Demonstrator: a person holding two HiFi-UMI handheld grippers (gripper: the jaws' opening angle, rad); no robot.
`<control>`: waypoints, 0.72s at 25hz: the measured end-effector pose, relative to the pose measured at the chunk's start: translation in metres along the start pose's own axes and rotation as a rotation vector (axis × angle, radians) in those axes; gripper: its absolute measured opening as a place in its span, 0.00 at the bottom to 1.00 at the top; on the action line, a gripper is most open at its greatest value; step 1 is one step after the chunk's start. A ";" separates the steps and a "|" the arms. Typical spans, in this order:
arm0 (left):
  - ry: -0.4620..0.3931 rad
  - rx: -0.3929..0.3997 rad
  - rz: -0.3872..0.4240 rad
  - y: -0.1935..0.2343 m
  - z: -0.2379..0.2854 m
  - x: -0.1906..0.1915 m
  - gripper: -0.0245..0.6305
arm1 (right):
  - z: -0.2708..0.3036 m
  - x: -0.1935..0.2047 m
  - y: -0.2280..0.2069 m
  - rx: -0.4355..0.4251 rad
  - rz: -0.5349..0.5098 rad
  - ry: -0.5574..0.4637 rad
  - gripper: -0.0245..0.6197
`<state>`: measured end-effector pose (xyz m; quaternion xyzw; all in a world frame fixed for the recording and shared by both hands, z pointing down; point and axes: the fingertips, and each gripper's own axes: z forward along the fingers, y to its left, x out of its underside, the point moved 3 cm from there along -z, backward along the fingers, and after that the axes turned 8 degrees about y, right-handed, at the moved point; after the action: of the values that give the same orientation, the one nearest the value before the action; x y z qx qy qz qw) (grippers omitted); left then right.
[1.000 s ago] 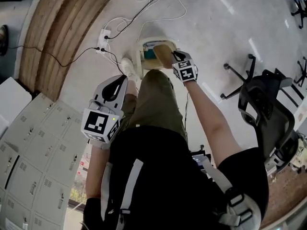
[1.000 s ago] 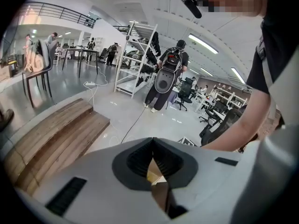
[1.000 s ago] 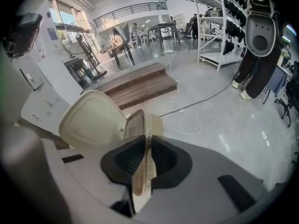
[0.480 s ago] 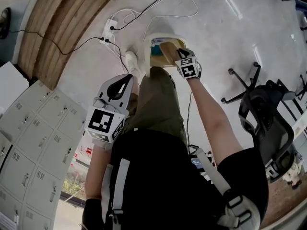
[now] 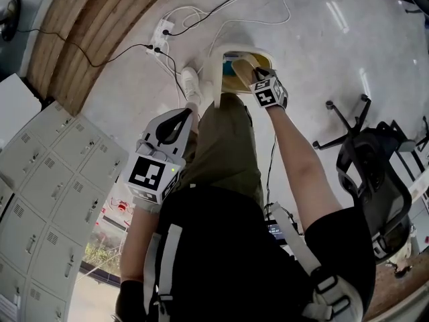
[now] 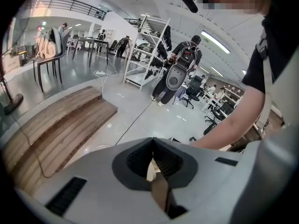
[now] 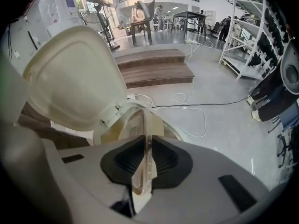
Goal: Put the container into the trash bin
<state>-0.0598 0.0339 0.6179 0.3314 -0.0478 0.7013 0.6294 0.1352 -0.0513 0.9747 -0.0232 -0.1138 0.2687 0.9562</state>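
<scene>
Head view looks down on a pale polished floor [image 5: 322,52], where a cream plastic trash bin [image 5: 216,72] stands with its hinged lid [image 7: 70,78] raised. A translucent, yellowish, thin-walled plastic container [image 5: 241,64] hangs over the bin's mouth. Its edge is pinched by the right gripper [image 5: 259,76], which points steeply down. The left gripper [image 5: 179,116] is pressed together beside the person's thigh, with nothing I can name in it. To finish well, I judge the container should go lower, centred and clear of the lid, before the jaws spread.
</scene>
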 end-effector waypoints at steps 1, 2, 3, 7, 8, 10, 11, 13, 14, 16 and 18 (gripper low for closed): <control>0.003 -0.001 -0.005 0.001 0.001 0.002 0.05 | 0.004 0.000 0.002 -0.002 -0.018 0.008 0.12; 0.005 0.000 -0.010 0.002 0.002 0.004 0.05 | 0.008 0.000 0.004 -0.006 -0.034 0.018 0.12; 0.006 0.001 -0.013 0.002 0.004 0.005 0.05 | 0.012 0.001 0.005 -0.010 -0.046 0.028 0.12; 0.020 0.002 -0.023 0.004 0.008 0.013 0.05 | 0.028 0.005 0.005 -0.009 -0.074 0.068 0.12; 0.026 -0.001 -0.027 0.006 0.008 0.014 0.05 | 0.032 0.006 0.005 -0.008 -0.079 0.077 0.12; 0.037 -0.007 -0.034 0.009 0.010 0.015 0.05 | 0.039 0.005 0.005 -0.009 -0.087 0.089 0.12; 0.040 -0.006 -0.037 0.011 0.011 0.017 0.05 | 0.042 0.004 0.004 -0.010 -0.090 0.093 0.12; 0.042 -0.002 -0.040 0.014 0.014 0.019 0.05 | 0.048 0.001 0.005 -0.013 -0.097 0.099 0.12; 0.040 -0.001 -0.040 0.016 0.015 0.020 0.05 | 0.051 -0.001 0.006 -0.014 -0.101 0.101 0.12; 0.040 -0.003 -0.042 0.019 0.017 0.021 0.05 | 0.055 -0.006 0.008 -0.017 -0.106 0.101 0.12; 0.040 -0.004 -0.045 0.022 0.019 0.021 0.05 | 0.060 -0.011 0.009 -0.020 -0.109 0.101 0.12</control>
<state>-0.0719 0.0384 0.6513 0.3171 -0.0290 0.6932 0.6466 0.1077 -0.0503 1.0297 -0.0403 -0.0692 0.2138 0.9736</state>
